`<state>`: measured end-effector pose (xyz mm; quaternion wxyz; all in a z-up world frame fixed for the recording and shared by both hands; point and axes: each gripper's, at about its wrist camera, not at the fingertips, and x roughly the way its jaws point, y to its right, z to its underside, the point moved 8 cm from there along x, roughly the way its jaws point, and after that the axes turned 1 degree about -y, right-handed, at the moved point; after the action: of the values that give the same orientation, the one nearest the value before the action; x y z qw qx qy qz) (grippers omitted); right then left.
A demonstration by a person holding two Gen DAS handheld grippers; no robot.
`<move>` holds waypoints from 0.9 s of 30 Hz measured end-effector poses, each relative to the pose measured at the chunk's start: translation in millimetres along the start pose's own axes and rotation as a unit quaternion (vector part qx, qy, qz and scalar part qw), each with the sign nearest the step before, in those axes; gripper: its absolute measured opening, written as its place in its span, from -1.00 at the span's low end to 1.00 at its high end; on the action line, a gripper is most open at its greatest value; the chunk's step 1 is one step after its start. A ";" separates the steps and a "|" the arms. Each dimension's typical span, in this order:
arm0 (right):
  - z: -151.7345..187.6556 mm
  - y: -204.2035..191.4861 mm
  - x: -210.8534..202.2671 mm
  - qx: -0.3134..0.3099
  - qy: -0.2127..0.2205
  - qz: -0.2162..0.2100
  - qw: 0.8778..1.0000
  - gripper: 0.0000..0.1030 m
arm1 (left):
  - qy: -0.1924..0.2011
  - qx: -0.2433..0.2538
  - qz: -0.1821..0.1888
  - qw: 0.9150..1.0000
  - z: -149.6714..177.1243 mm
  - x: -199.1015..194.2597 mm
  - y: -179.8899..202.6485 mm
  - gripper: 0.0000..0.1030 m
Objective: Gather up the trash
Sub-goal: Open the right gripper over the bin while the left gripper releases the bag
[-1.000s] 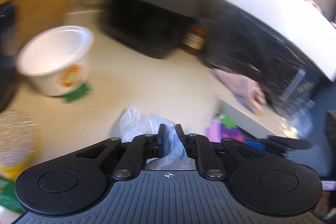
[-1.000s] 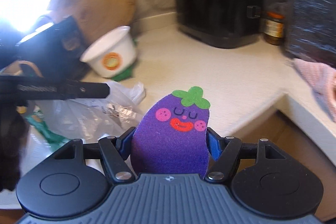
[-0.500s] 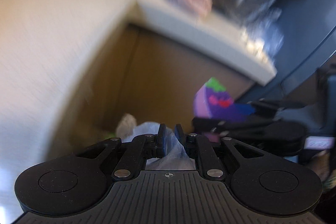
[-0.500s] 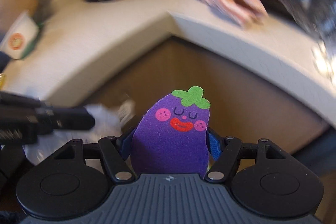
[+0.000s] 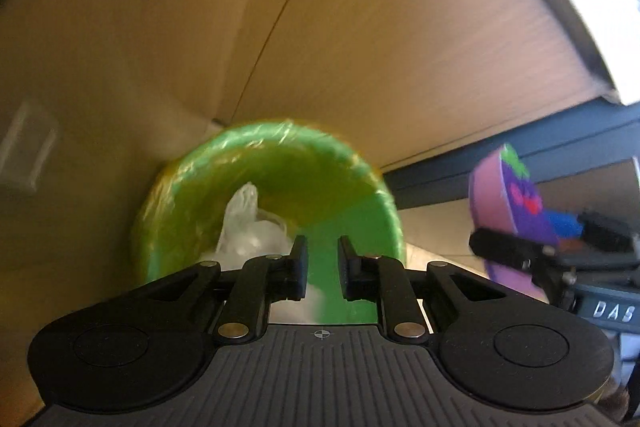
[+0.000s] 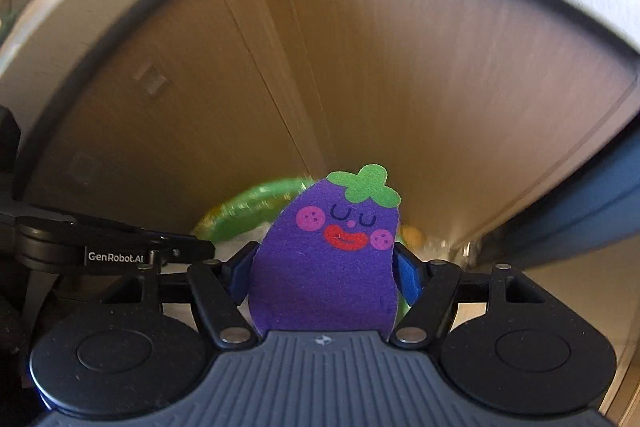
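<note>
Two pieces of trash matter: the crumpled clear plastic bag and the purple eggplant-shaped sponge. My left gripper has just been opening; its jaws stand slightly apart with nothing between them, and the bag lies just left of its tips, inside the green-lined round bin directly below. My right gripper is clamped on the sponge, upright, beside and short of the bin, so I judge it must travel leftward over the rim. I read "GenRobot.AI" and "DAS" on the gripper bodies.
</note>
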<state>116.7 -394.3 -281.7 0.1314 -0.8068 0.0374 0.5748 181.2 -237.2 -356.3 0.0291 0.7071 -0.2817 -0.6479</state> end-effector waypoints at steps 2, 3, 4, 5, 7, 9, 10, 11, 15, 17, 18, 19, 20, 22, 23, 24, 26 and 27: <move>10.5 4.6 17.3 0.009 -0.026 -0.003 1.000 0.35 | -0.009 -0.015 -0.014 1.000 3.7 9.0 -6.5 -0.64; 14.6 5.7 25.5 0.010 -0.036 -0.002 0.999 0.35 | -0.014 -0.019 -0.023 0.999 5.6 12.1 -8.0 -0.64; 19.8 5.8 33.6 0.010 -0.045 -0.002 0.999 0.35 | -0.018 -0.021 -0.028 0.999 7.4 13.0 -9.8 -0.64; 24.5 5.2 40.9 0.011 -0.054 -0.002 0.998 0.35 | -0.020 -0.023 -0.029 0.999 9.5 12.8 -9.7 -0.64; 32.7 4.3 55.2 0.017 -0.070 -0.007 0.997 0.35 | -0.023 -0.028 -0.026 0.999 13.8 11.2 -8.5 -0.64; 39.8 2.7 73.4 0.030 -0.088 -0.017 0.995 0.35 | -0.029 -0.031 -0.028 0.999 19.1 9.9 -7.4 -0.64; 43.2 1.6 83.3 0.038 -0.100 -0.021 0.994 0.35 | -0.032 -0.031 -0.031 0.999 22.4 9.5 -6.5 -0.64; 43.5 -2.1 94.4 0.045 -0.110 -0.025 0.993 0.35 | -0.036 -0.028 -0.033 0.998 26.1 9.0 -5.9 -0.64; 54.9 -3.4 129.8 0.068 -0.142 -0.031 0.987 0.35 | -0.056 -0.008 -0.041 0.998 46.4 5.8 -4.1 -0.63; 59.7 -6.8 144.0 0.073 -0.155 -0.028 0.985 0.35 | -0.067 0.000 -0.045 0.997 57.8 4.5 -3.8 -0.63; 60.6 -9.4 151.6 0.074 -0.160 -0.027 0.984 0.35 | -0.069 0.005 -0.046 0.997 62.7 3.0 -4.1 -0.63; 61.4 -11.6 159.6 0.075 -0.166 -0.027 0.983 0.35 | -0.069 0.010 -0.049 0.996 67.2 1.4 -3.3 -0.63; 62.5 -12.4 167.2 0.078 -0.173 -0.026 0.981 0.35 | -0.070 0.016 -0.051 0.996 70.5 -0.1 -3.8 -0.63; 67.0 -14.2 178.8 0.092 -0.194 -0.027 0.976 0.37 | -0.068 0.022 -0.055 0.996 74.9 -3.4 -4.9 -0.63; 68.7 -13.7 185.9 0.107 -0.204 -0.027 0.973 0.37 | -0.066 0.023 -0.057 0.996 75.9 -5.8 -5.9 -0.63; 70.3 -12.6 189.5 0.125 -0.210 -0.029 0.969 0.37 | -0.063 0.023 -0.057 0.996 76.4 -8.5 -6.7 -0.63; 72.1 -10.4 197.3 0.165 -0.217 -0.041 0.961 0.41 | -0.056 0.026 -0.060 0.996 76.9 -15.6 -8.4 -0.63; 72.8 -8.6 198.3 0.184 -0.219 -0.050 0.957 0.44 | -0.053 0.025 -0.061 0.996 76.4 -17.1 -8.3 -0.63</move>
<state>118.4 -349.5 -488.3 0.3109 -0.6241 0.0724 0.7131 112.9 -198.0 -356.4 -0.0431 0.6880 -0.2558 -0.6777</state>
